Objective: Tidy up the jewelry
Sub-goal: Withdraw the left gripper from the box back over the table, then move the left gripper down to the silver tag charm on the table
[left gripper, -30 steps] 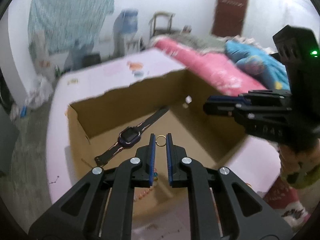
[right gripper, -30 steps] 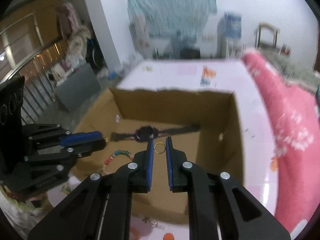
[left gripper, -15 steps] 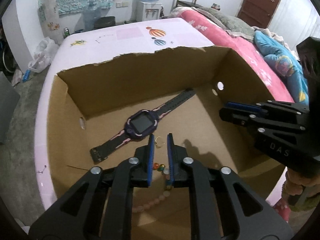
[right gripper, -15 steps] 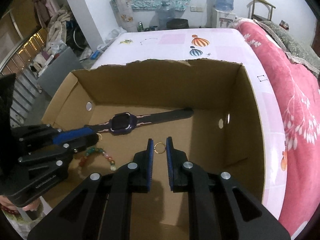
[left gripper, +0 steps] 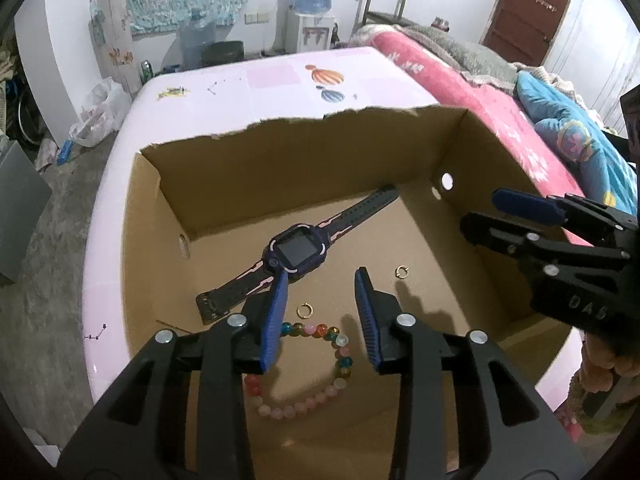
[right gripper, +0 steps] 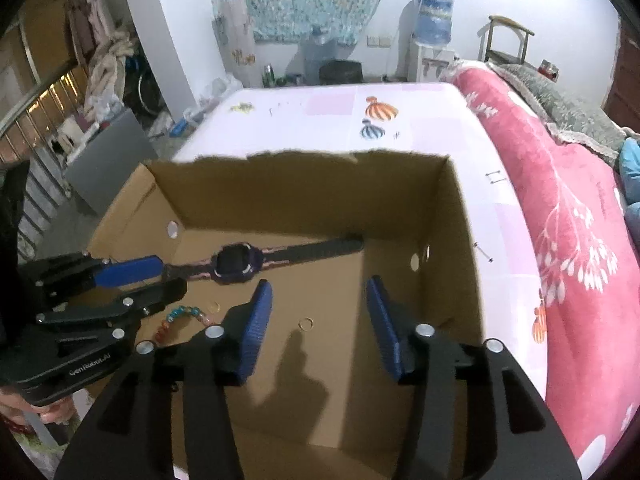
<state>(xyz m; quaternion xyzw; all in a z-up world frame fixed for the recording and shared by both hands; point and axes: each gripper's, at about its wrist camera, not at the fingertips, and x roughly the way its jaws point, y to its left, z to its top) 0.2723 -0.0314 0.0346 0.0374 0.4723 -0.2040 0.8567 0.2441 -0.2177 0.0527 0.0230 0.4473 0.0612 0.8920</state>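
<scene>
Pink sheeting covers the table (left gripper: 280, 80) on which an open cardboard box (left gripper: 304, 152) stands. Inside the box, going left to right, a dark smartwatch (left gripper: 298, 250) lies flat near the back wall, a bead bracelet (left gripper: 320, 364) curls at the front, one gold ring (left gripper: 305, 311) rests just behind the bracelet, and a second gold ring (left gripper: 401, 271) lies further right. Above the box floor, the left gripper (left gripper: 320, 284) and right gripper (right gripper: 318, 300) are both spreading apart, nothing between the fingers.
</scene>
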